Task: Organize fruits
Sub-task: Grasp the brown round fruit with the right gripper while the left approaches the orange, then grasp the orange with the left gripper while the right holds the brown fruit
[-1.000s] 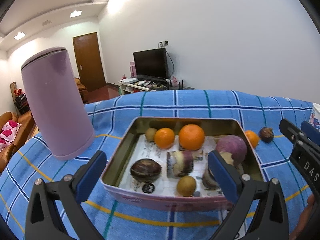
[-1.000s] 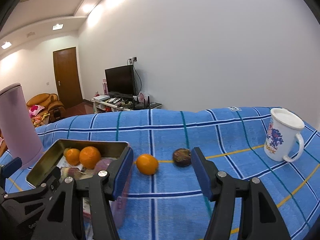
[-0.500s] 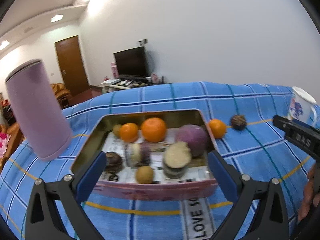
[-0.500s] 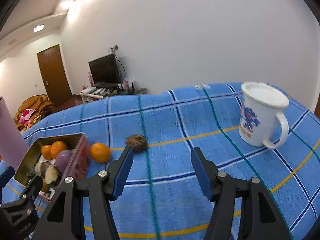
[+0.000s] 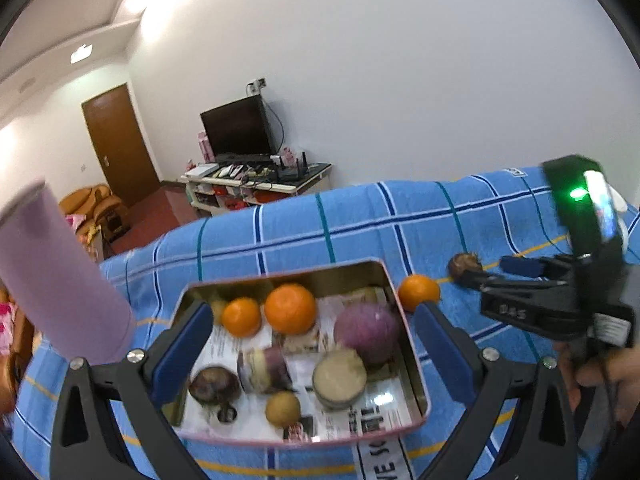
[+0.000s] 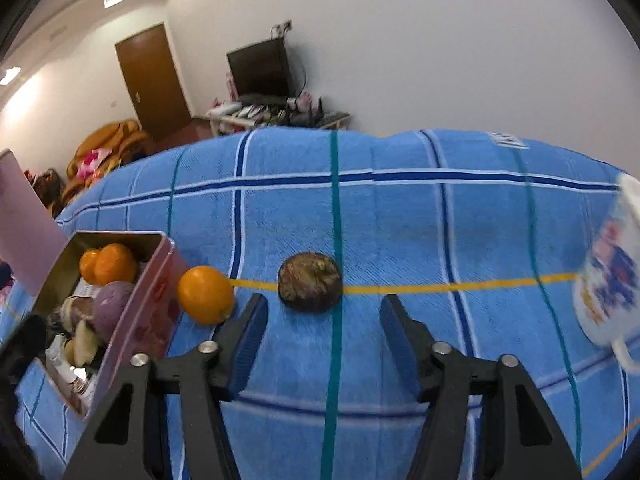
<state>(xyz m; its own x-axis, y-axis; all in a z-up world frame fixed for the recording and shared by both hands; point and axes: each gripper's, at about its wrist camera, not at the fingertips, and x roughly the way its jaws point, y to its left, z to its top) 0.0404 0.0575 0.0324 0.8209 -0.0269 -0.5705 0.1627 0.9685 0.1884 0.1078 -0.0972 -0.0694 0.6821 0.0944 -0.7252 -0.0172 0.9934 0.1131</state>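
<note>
The right claw point(image 6: 322, 328), its jaws closing with nothing between them yet, points at the brown fruit point(image 6: 310, 286) lying just ahead.

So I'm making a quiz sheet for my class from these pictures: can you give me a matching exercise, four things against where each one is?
Things:
1. lone orange
2. dark brown fruit
3. purple round fruit
4. white mug

Places:
A. far right on the cloth
B. inside the tin
C. on the cloth just outside the tin's wall
D. on the yellow stripe ahead of the right tool

Pairs: 1-C, 2-D, 3-B, 4-A
</note>
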